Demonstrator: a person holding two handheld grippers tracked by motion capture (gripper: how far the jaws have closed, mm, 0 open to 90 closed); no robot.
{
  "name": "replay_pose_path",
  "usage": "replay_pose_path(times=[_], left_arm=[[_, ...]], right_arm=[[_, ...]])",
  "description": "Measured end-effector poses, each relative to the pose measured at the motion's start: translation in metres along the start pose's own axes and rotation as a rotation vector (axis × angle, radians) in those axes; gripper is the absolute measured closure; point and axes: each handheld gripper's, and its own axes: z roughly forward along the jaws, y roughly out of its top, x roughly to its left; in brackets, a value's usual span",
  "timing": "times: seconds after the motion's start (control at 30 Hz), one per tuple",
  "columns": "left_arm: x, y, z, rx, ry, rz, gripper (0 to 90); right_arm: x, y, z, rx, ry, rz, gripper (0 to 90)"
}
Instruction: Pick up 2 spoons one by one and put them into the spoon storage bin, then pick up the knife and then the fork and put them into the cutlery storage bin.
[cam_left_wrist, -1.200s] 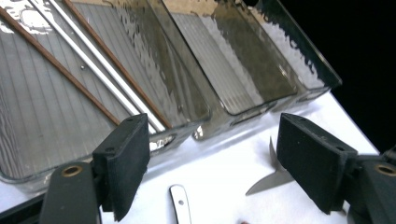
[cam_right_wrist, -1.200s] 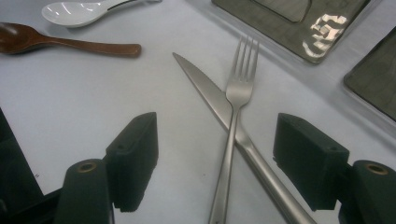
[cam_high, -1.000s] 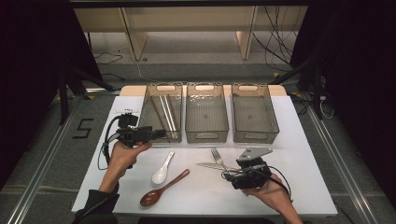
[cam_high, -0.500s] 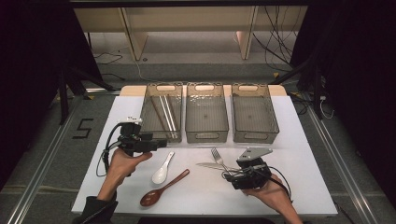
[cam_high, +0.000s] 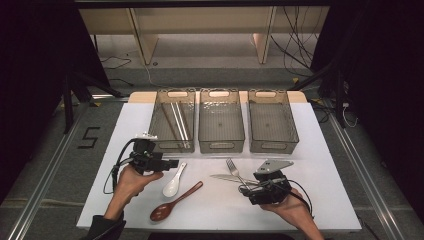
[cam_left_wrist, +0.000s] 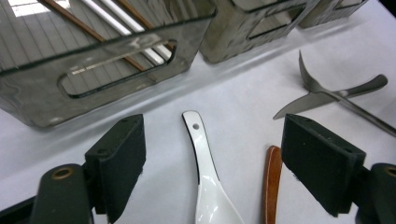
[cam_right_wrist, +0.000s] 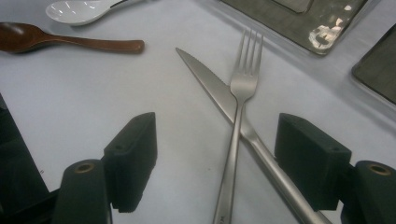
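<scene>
A white ceramic spoon (cam_high: 173, 183) lies on the white table, its handle pointing at the bins. My left gripper (cam_high: 172, 163) hovers open just over that handle; in the left gripper view the white spoon (cam_left_wrist: 205, 172) runs up between the jaws of the left gripper (cam_left_wrist: 215, 144). A brown wooden spoon (cam_high: 175, 202) (cam_left_wrist: 271, 186) lies beside it. My right gripper (cam_high: 249, 186) (cam_right_wrist: 219, 140) is open, low over a crossed fork (cam_high: 233, 170) (cam_right_wrist: 239, 112) and knife (cam_high: 224, 177) (cam_right_wrist: 208, 79), both handles running between its jaws.
Three clear bins stand in a row at the back: the left bin (cam_high: 172, 148) (cam_left_wrist: 93, 84) holds chopsticks (cam_high: 178, 120) (cam_left_wrist: 116, 18), while the middle bin (cam_high: 221, 146) and right bin (cam_high: 274, 147) look bare inside. Bare table (cam_high: 330, 170) lies to the right.
My left gripper has moved from the left bin's front edge toward the person and down, ending over the white spoon's handle. The right gripper and the cutlery have not moved.
</scene>
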Motion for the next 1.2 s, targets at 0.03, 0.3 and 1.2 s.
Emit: replay_pose_path(times=[0.03,0.3,1.2], left_arm=[[0.0,0.0,0.0,0.0,0.0,0.0,21.9],[0.001,-0.006,0.011,0.063,0.017,0.019,21.9],[-0.003,-0.013,0.04,0.2,0.02,0.032,31.1]], right_arm=[[0.0,0.0,0.0,-0.003,0.001,-0.001,30.1],[0.0,-0.004,-0.004,-0.031,-0.007,0.008,29.4],[-0.003,-0.024,-0.02,-0.077,-0.029,0.045,28.7]])
